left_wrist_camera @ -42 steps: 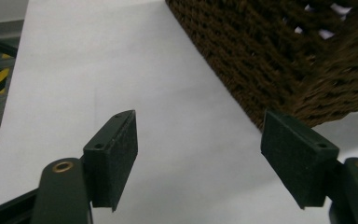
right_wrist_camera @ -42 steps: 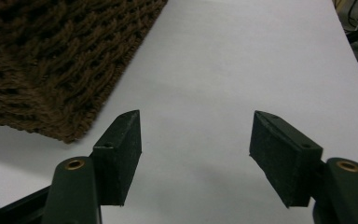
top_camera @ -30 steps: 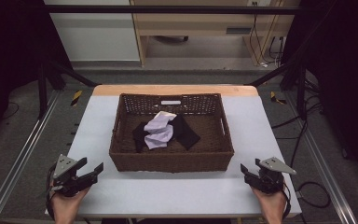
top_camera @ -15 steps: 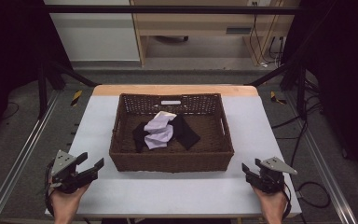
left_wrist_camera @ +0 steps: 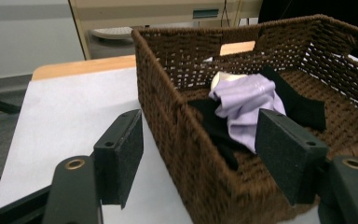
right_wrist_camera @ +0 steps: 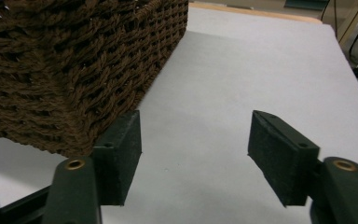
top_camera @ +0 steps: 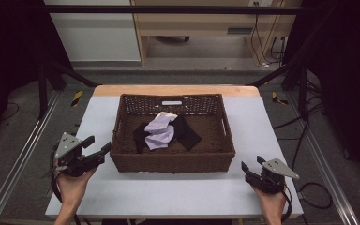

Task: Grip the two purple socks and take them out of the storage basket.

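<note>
A brown wicker basket (top_camera: 172, 161) sits square near the table's (top_camera: 178, 197) far edge, centred between its left and right edges. Inside, a crumpled lilac cloth (top_camera: 159, 133) lies on a black cloth (top_camera: 187, 133) spread over the basket floor, with something cream-coloured (top_camera: 170, 114) just behind.

The person's left hand (top_camera: 72, 180) comes in from the bottom edge and holds the left claw (top_camera: 98, 147) raised and angled toward the right, its jaws spread wide with nothing between them. The right hand (top_camera: 271, 199) grips the right claw (top_camera: 252, 163) low at the near right, pointing forward and slightly left, its jaws likewise parted and empty. A grey three-cornered plate tops each claw.
</note>
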A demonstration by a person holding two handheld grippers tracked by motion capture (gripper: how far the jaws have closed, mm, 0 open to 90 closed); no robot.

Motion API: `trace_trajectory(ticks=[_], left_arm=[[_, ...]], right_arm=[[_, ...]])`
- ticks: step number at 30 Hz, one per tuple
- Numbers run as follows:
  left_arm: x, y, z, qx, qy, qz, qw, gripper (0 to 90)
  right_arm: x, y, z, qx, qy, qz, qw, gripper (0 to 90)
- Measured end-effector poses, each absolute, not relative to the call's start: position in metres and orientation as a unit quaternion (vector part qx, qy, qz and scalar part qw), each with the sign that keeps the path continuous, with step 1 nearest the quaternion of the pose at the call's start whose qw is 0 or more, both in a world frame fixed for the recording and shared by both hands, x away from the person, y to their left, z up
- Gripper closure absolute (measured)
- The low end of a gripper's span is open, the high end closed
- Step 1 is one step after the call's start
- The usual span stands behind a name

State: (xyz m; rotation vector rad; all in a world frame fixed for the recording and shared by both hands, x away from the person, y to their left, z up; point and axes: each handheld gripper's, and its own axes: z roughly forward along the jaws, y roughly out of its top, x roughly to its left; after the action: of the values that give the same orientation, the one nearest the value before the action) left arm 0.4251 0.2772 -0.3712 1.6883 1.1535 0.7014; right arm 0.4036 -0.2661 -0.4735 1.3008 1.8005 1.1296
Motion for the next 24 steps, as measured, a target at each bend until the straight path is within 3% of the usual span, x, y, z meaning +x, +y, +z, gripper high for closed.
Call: trace_trajectory(ticks=[14, 24], left_arm=[[0.465, 0.241, -0.348, 0.69, 0.449, 0.302, 0.482, 36.5], [0.494, 0.21, -0.333, 0.701, 0.435, 0.309, 0.473, 40.6]], right_arm=[[0.407, -0.266, -0.478, 0.503, 0.677, 0.427, 0.327, 26.0], [0.408, -0.269, -0.48, 0.524, 0.672, 0.414, 0.322, 26.3]])
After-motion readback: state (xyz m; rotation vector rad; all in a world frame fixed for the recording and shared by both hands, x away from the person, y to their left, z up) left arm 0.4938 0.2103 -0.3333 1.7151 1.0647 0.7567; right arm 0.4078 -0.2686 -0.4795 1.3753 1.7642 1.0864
